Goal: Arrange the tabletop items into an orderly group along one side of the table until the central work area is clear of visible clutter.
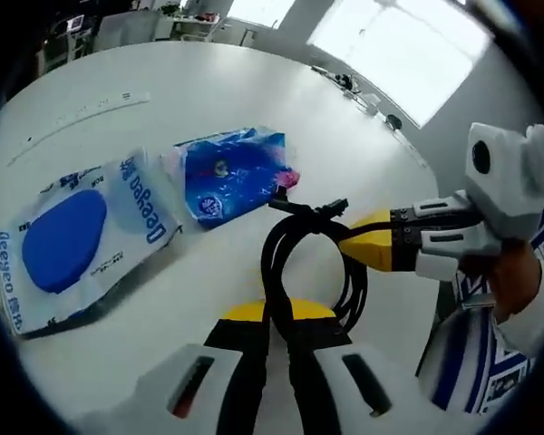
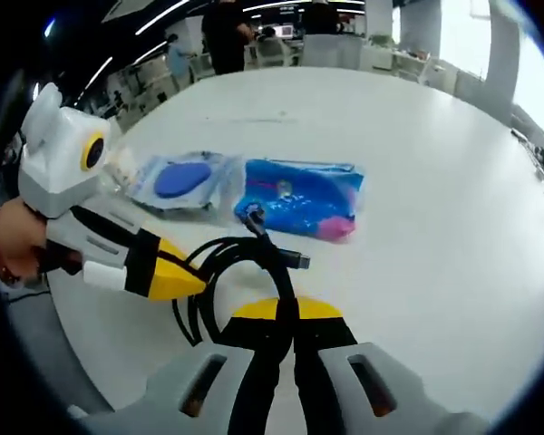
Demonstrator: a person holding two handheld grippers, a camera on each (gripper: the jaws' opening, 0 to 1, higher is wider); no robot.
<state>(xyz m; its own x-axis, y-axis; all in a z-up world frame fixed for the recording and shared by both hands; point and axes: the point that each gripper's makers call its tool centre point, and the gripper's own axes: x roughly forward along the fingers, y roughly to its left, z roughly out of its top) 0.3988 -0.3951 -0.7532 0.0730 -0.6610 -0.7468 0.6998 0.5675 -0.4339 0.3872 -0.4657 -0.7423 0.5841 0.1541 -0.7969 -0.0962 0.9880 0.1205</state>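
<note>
A coiled black cable (image 1: 274, 245) (image 2: 225, 248) hangs just above the white table (image 1: 208, 82) (image 2: 417, 145), held from two sides. My left gripper (image 1: 276, 313) (image 2: 186, 279) is shut on one part of the loop. My right gripper (image 2: 286, 310) (image 1: 358, 243) is shut on another part, and the cable's plug ends (image 2: 297, 260) stick out past it. Beyond the cable lie a blue plastic packet (image 1: 236, 172) (image 2: 299, 195) and a clear packet with a blue disc (image 1: 72, 236) (image 2: 181, 179), side by side and touching.
A long pale strip (image 1: 86, 113) lies flat on the far left of the table. Small dark items (image 1: 354, 86) sit at the far edge by the windows. People stand by desks (image 2: 227, 32) beyond the table. A hand (image 1: 512, 281) holds the right gripper.
</note>
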